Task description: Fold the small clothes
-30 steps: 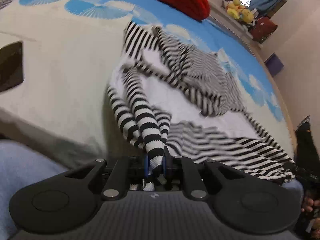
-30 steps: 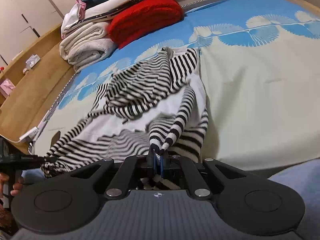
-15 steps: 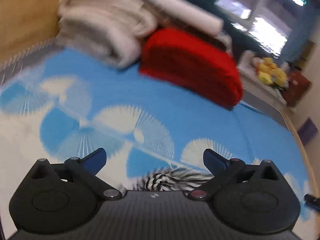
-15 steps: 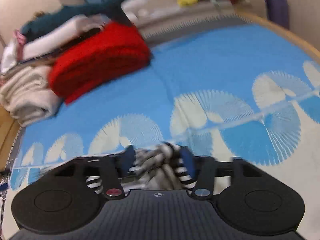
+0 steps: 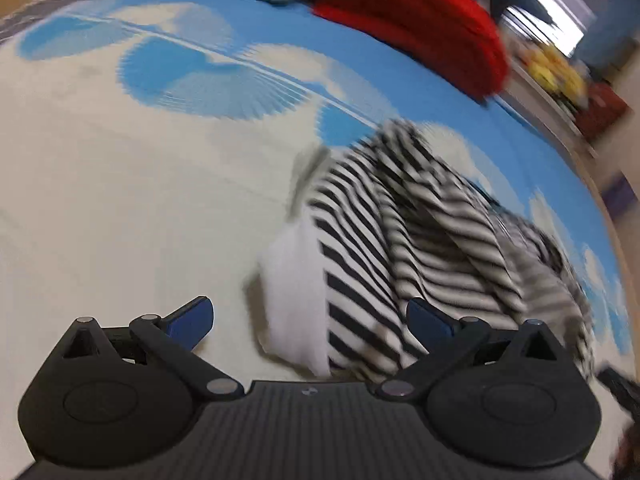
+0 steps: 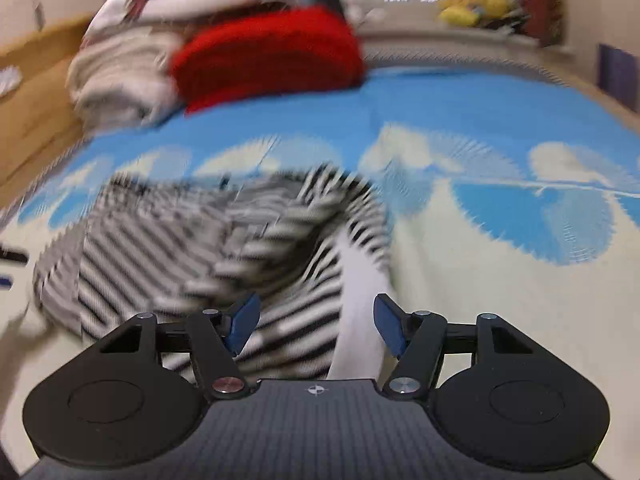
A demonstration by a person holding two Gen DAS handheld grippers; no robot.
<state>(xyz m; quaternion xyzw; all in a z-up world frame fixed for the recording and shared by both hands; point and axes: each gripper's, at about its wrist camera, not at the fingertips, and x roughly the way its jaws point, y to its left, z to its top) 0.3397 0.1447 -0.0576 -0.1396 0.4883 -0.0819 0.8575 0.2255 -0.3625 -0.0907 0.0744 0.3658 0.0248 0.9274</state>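
A black-and-white striped garment [image 5: 420, 240] lies crumpled on the bed cover, with a white inner panel [image 5: 296, 300] turned up at its near edge. My left gripper [image 5: 308, 318] hangs over that near edge, open wide, and nothing is pinched between its blue pads. In the right wrist view the same garment [image 6: 168, 248] spreads out to the left. My right gripper [image 6: 316, 324] is open above the cloth, and a white strip [image 6: 360, 320] runs under the gap close to the right pad. Both views are blurred by motion.
The bed cover [image 5: 120, 200] is cream with blue fan shapes. A folded red blanket [image 6: 268, 56] and a stack of cream blankets [image 6: 120, 80] sit at the far end. Yellow plush toys [image 6: 476, 0] line a ledge behind. A wooden bed edge [image 6: 32, 100] runs along the left.
Both grippers were shut on striped cloth one second ago and have let go and opened. Both cameras swung up toward the far end, then back down over the heaped garment.
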